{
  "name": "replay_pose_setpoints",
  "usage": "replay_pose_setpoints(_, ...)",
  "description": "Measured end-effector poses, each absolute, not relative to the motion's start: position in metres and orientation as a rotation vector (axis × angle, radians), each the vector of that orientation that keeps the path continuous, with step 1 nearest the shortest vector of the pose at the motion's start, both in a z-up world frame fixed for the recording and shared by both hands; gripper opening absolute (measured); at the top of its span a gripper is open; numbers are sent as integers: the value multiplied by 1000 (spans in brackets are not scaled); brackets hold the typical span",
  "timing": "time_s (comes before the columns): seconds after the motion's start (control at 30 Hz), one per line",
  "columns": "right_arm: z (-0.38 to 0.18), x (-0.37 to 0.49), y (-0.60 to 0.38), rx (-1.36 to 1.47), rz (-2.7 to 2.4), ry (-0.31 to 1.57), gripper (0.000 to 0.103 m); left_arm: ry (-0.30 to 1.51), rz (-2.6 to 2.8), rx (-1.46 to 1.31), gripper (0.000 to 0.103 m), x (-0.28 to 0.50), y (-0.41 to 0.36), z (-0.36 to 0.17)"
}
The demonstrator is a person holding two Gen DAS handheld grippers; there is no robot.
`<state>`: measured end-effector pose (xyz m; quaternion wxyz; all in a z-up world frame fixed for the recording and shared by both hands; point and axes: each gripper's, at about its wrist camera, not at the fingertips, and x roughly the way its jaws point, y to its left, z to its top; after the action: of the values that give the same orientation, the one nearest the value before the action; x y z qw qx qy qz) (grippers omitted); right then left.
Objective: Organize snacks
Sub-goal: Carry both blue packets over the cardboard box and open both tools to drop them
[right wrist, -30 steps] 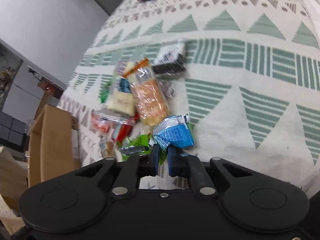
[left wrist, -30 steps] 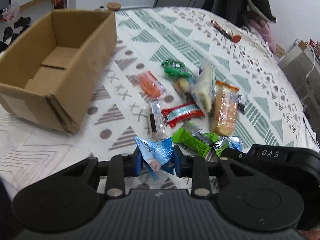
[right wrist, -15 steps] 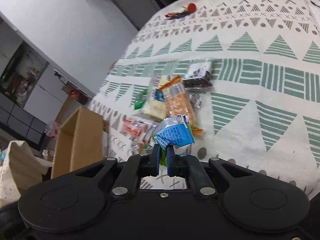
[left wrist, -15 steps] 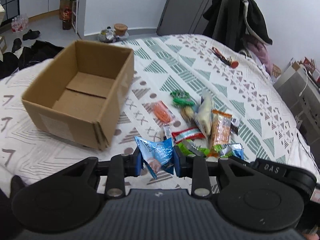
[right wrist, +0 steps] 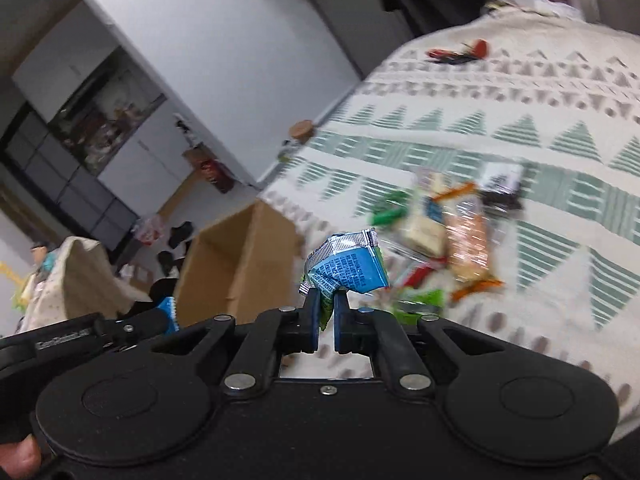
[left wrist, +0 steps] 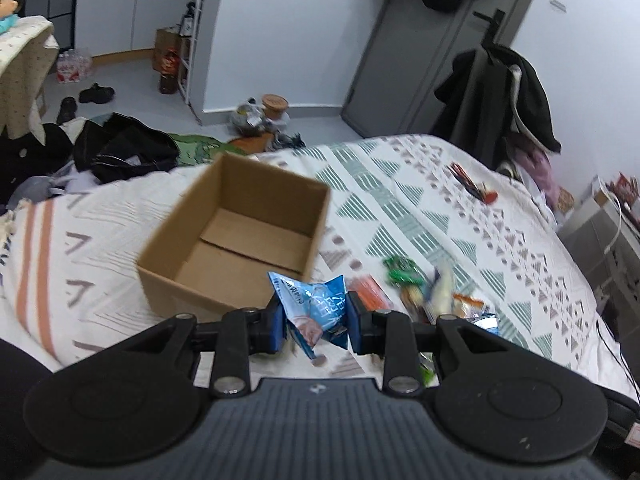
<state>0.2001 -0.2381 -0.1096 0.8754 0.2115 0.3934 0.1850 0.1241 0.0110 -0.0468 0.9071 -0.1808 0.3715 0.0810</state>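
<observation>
— Bedroom with grey doors and a bed under a cream blanket with green triangle patterns [left wrist: 420,216]; what do the 2 grippers carry?

— Left gripper [left wrist: 316,320] has its blue pads pressed against both sides of a light-blue crinkled snack packet [left wrist: 314,308], lifted off the blanket. Right gripper [right wrist: 327,320] has its fingers nearly together, pinching the lower edge of a blue foil packet with silver crimped ends [right wrist: 348,268], also in the air.

— And beyond them?

— Just past the left gripper sits an open brown cardboard box [left wrist: 240,236], its bottom flaps bare. To its right, a blurred heap of remaining wrapped snacks [left wrist: 416,292] lies on the blanket: orange, green, pale yellow. From the right wrist view the same heap [right wrist: 444,232] lies to the right of the box [right wrist: 240,260], with a black packet at its far edge. Farther up the blanket rests a small red-and-black object [left wrist: 476,188].
</observation>
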Motion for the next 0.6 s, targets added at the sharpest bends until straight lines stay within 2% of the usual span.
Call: replay_pose_setpoints(0.6,-83,213,-136,345,548,809,6,734,221,-382,30,134,101,-31)
